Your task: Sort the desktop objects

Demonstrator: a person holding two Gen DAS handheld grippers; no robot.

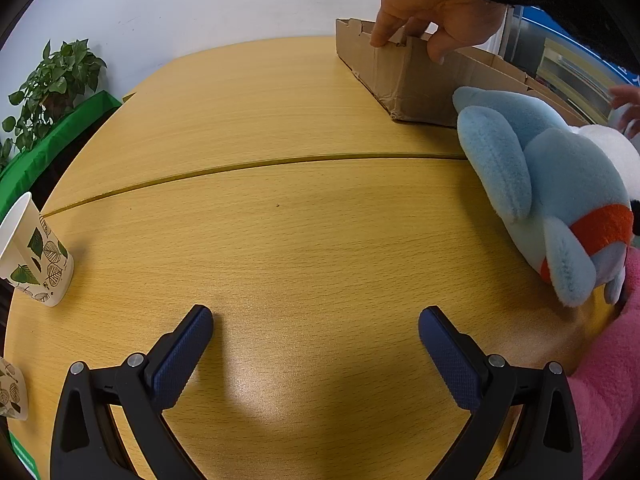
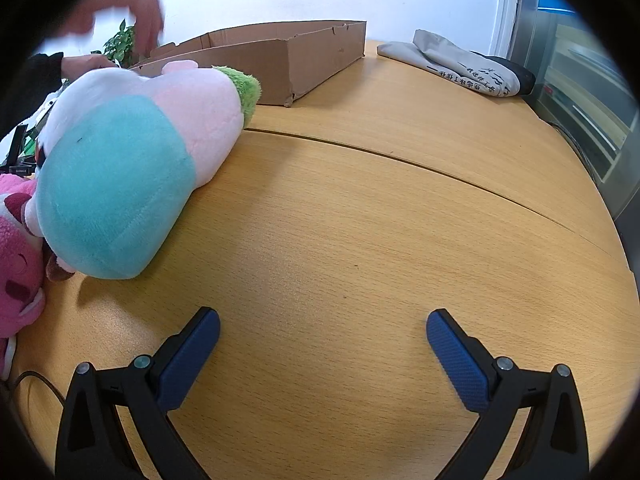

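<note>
My left gripper (image 1: 316,318) is open above bare wooden table (image 1: 280,240), nothing between its fingers. A light blue plush toy with an orange band (image 1: 560,192) lies to its right, beside a pink plush (image 1: 612,380). A shallow cardboard box (image 1: 404,80) stands at the far right, and a person's hand (image 1: 432,8) grips its rim. My right gripper (image 2: 323,320) is also open and empty over the table (image 2: 360,220). In the right wrist view a pastel plush in teal, pink and white (image 2: 132,168) lies to the left, in front of the cardboard box (image 2: 280,56).
A leaf-print paper cup (image 1: 36,256) stands at the table's left edge, with a second cup (image 1: 12,392) nearer me. A potted plant (image 1: 52,84) sits beyond the table. A pink plush (image 2: 16,256) and folded grey cloth (image 2: 460,64) also lie on the table.
</note>
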